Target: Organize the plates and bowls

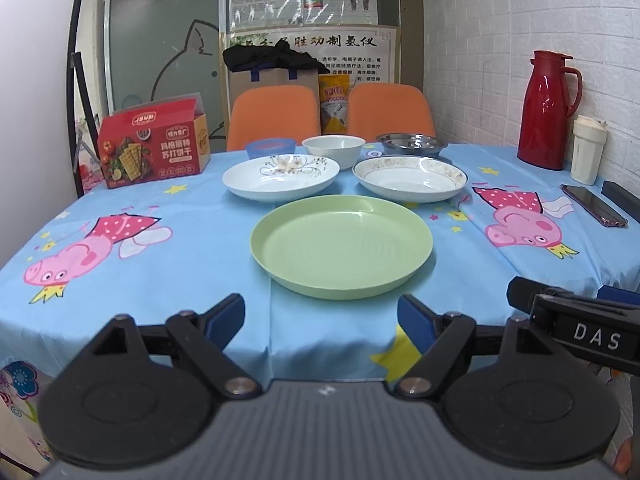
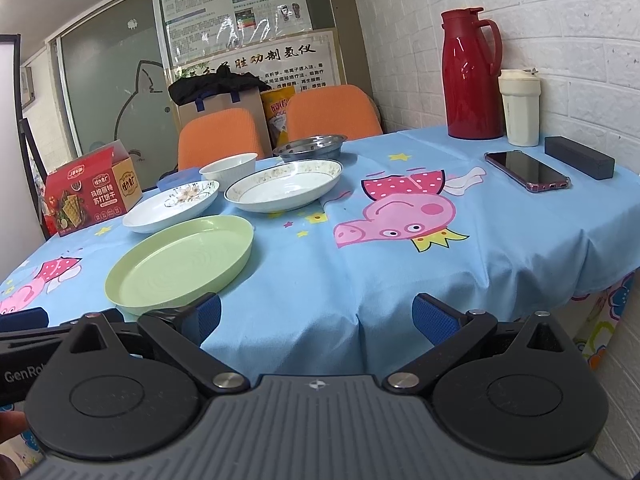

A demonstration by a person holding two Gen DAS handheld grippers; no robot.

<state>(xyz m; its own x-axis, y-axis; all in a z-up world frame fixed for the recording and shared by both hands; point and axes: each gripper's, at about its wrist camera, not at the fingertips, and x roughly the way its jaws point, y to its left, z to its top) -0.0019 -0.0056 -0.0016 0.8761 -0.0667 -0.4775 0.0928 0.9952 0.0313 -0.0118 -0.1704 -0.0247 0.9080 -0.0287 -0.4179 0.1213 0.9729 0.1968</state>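
Both my left jaws and right jaws stood spread, empty; ahead, the round pale-green plastic plate, white plates and bowls lay unstacked: nothing organized yet.

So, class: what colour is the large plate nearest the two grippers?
Pale green, plain, with faint concentric rings in its base: the green plate, best seen in the left wrist view.

The left gripper and right gripper were black, with blue ribbed pads, silver pivot screws, round discs and grey ribbed bodies.
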